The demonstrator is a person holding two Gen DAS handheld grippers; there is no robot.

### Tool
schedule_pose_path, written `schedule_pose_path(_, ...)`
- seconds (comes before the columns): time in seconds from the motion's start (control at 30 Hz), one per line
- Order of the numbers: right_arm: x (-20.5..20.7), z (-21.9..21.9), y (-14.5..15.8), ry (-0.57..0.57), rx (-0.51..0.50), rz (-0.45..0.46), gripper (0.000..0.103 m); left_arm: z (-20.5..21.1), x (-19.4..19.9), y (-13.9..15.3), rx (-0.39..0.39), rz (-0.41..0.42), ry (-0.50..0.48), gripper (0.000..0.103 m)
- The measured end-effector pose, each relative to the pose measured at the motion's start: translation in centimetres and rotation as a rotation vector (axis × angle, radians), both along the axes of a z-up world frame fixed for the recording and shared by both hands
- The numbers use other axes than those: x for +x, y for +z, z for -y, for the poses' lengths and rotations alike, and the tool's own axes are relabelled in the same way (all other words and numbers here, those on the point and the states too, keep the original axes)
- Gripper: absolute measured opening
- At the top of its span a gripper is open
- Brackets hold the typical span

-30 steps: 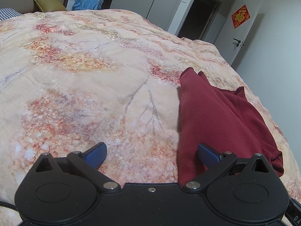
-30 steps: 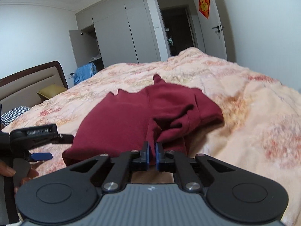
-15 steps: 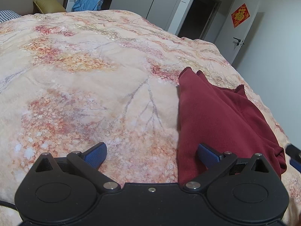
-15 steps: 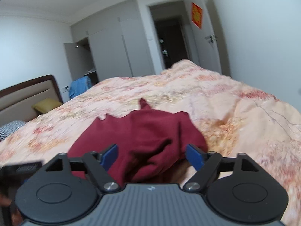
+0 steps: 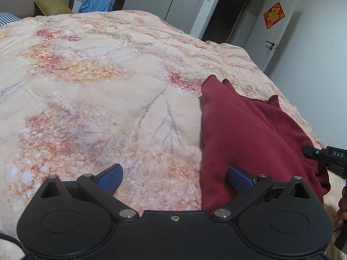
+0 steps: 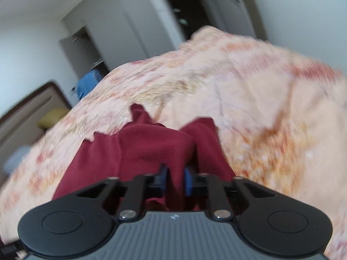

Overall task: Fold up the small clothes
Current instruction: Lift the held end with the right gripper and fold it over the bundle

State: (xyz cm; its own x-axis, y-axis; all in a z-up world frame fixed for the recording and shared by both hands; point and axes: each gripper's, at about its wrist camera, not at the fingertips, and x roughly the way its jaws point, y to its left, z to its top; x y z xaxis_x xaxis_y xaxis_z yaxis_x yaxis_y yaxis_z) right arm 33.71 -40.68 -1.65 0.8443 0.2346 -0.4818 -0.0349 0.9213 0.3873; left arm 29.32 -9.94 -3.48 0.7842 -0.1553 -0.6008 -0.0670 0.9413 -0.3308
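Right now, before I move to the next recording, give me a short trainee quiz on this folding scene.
1. True or false: the right tool has dark red cloth between its blue pads.
2. How do the left tool's jaws stand: (a) spread wide with nothing between them, (b) shut on the garment, (c) out of view?
3. What does the dark red garment lie on?

Key
1. True; the jaws are closing on a bunched fold of cloth.
2. (a); one pad sits over the garment's edge, the other over the bedspread.
3. The floral bedspread.
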Motion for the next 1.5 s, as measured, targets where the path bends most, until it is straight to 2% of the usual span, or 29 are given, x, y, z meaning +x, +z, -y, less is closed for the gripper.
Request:
schedule_pose_path(0.1,-0.3,-0.8,1.6,0.024,-0.112,0.069,0.007,0.2,0.6,0.5,-0.077,-0.003,-0.042,0.102)
schedule_pose_path(0.2,0.5,0.4,3.4,0.004,-0.117,0.125,0.007,1.3,1.0,0.7,-0.124,-0.004,-0.094,0.102)
schedule_pose_path(0.3,2.1,1.9,3.8,0.015,-0.099,0.110,0.007,2.9,1.1,0.4,-0.090,-0.016,-0.122,0.102)
schedule_pose_path(0.37,3.0,2.5,2.7,0.020,-0.076,0.069,0.008,3.6,0.9,0.1,-0.060,-0.019,-0.136,0.102)
schedule_pose_path(0.47,2.6,2.8,0.9,0.015,-0.057,0.020,0.020,3.8,0.8,-0.1,-0.033,-0.017,-0.149,0.102)
schedule_pose_path(0.57,0.9,3.6,0.3,-0.016,-0.001,0.018,0.039,3.6,1.0,-0.3,-0.043,-0.022,-0.146,0.102)
schedule_pose_path(0.67,-0.8,3.6,0.0,-0.016,-0.001,0.001,0.041,3.6,1.0,-0.4,-0.042,-0.022,-0.145,0.102)
schedule_pose_path(0.8,-3.6,2.6,0.0,-0.001,-0.103,0.035,0.045,3.5,0.8,-0.4,-0.043,-0.022,-0.147,0.102)
schedule_pose_path(0.9,-5.3,1.6,0.8,0.034,-0.235,0.088,0.045,3.5,0.8,-0.3,-0.042,-0.023,-0.145,0.102)
schedule_pose_path(0.97,-5.6,1.2,1.1,0.087,-0.272,0.099,0.045,3.5,0.7,-0.3,-0.042,-0.023,-0.145,0.102)
schedule_pose_path(1.1,-5.3,1.3,0.8,0.150,-0.292,0.086,0.045,3.3,0.5,-0.3,-0.043,-0.024,-0.149,0.102)
schedule_pose_path(1.23,-4.3,2.7,0.3,0.194,-0.213,0.090,0.045,3.2,0.5,-0.2,-0.047,-0.026,-0.148,0.102)
schedule_pose_path(1.33,-3.8,2.9,0.2,0.227,-0.211,0.087,0.019,3.2,0.4,-0.2,-0.047,-0.028,-0.146,0.102)
schedule_pose_path(1.43,-4.9,1.3,0.7,0.229,-0.328,0.120,0.013,3.1,0.3,-0.3,-0.047,-0.028,-0.145,0.102)
schedule_pose_path(1.5,-6.3,-0.4,1.0,0.214,-0.473,0.173,0.013,3.1,0.3,-0.3,-0.045,-0.028,-0.144,0.102)
